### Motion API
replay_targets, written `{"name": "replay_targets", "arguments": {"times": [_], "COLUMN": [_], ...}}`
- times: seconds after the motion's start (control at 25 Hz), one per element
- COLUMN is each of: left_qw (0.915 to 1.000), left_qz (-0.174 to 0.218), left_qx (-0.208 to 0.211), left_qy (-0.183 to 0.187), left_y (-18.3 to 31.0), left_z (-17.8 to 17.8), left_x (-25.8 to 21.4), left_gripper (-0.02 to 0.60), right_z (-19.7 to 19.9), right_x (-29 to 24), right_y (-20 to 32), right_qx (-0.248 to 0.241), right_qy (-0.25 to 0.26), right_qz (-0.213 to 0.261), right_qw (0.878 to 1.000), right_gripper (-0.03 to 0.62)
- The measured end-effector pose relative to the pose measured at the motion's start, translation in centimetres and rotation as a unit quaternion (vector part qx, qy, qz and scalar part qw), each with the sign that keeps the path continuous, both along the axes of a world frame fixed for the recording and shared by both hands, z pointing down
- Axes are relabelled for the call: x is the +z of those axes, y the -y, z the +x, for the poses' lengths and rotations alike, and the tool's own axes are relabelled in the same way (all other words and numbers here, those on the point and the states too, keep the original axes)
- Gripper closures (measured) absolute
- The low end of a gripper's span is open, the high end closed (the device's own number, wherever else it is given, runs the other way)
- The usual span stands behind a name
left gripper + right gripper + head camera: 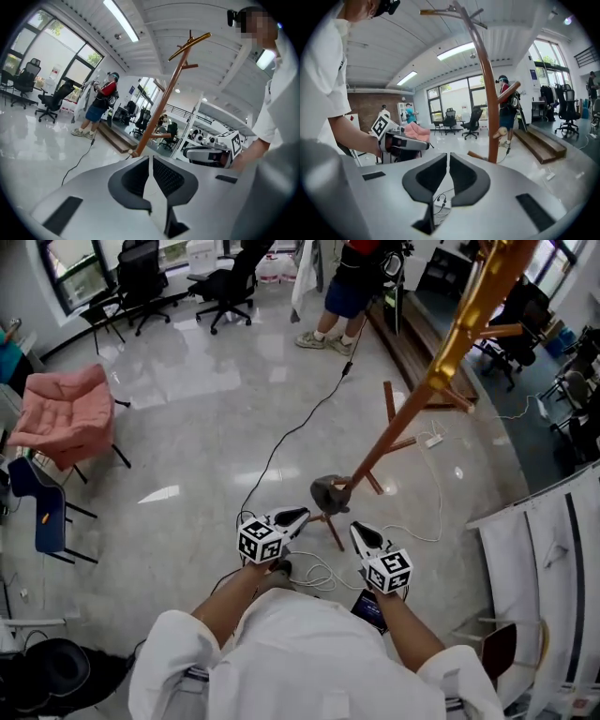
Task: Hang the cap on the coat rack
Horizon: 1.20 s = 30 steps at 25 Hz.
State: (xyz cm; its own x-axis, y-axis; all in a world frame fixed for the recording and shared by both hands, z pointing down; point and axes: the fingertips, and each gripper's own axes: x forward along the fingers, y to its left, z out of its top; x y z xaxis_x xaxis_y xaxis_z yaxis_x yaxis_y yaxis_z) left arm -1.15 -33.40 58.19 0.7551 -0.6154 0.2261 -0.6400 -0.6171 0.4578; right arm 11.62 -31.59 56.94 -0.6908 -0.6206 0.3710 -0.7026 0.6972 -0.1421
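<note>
Beside the coat rack (403, 420), left gripper (302, 515) and right gripper (357, 529) both sit closed, empty.

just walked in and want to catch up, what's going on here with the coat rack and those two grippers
A person stands in front of a wooden coat rack with a gripper in each hand. The left gripper and the right gripper both have their fingers nearly together, with nothing between them. A dark cap sits low by the rack's base, and neither gripper holds it. Whether it hangs on a low peg or just rests there, I cannot tell.
</note>
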Motion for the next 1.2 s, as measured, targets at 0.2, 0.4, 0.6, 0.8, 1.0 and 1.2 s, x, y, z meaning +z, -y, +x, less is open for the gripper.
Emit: {"name": "replay_targets", "arguments": {"times": [0.2, 0.4, 0.6, 0.8, 1.0, 1.2], "left_qw": [0.9977, 0.9896, 0.9848, 0.9890, 0.9890, 0.9890], "left_qz": [0.062, 0.140, 0.166, 0.139, 0.139, 0.141], "left_qx": [-0.022, -0.031, -0.051, -0.046, -0.048, -0.040], "left_qy": [-0.014, 0.008, 0.005, 0.017, 0.017, 0.023], "left_y": [-4.7, -10.1, -13.7, -15.3, -15.7, -14.9], "left_z": [1.4, 3.8, 5.2, 5.5, 5.9, 6.4], "left_x": [-6.4, -12.5, -14.6, -13.4, -14.1, -14.1], "left_gripper": [0.558, 0.561, 0.561, 0.561, 0.561, 0.561], "right_z": [3.2, 7.5, 9.7, 11.2, 13.7, 14.5], "right_x": [-6.2, -11.5, -14.5, -15.1, -13.7, -12.4], "right_y": [-3.9, -7.6, -10.6, -12.2, -13.3, -13.0], "right_qx": [0.011, 0.006, -0.023, -0.003, 0.020, 0.036], "right_qy": [0.047, 0.067, 0.069, 0.087, 0.092, 0.097], "right_qz": [0.074, 0.137, 0.182, 0.174, 0.141, 0.126], "right_qw": [0.996, 0.988, 0.981, 0.981, 0.986, 0.987], "right_gripper": [0.562, 0.565, 0.565, 0.566, 0.566, 0.566]}}
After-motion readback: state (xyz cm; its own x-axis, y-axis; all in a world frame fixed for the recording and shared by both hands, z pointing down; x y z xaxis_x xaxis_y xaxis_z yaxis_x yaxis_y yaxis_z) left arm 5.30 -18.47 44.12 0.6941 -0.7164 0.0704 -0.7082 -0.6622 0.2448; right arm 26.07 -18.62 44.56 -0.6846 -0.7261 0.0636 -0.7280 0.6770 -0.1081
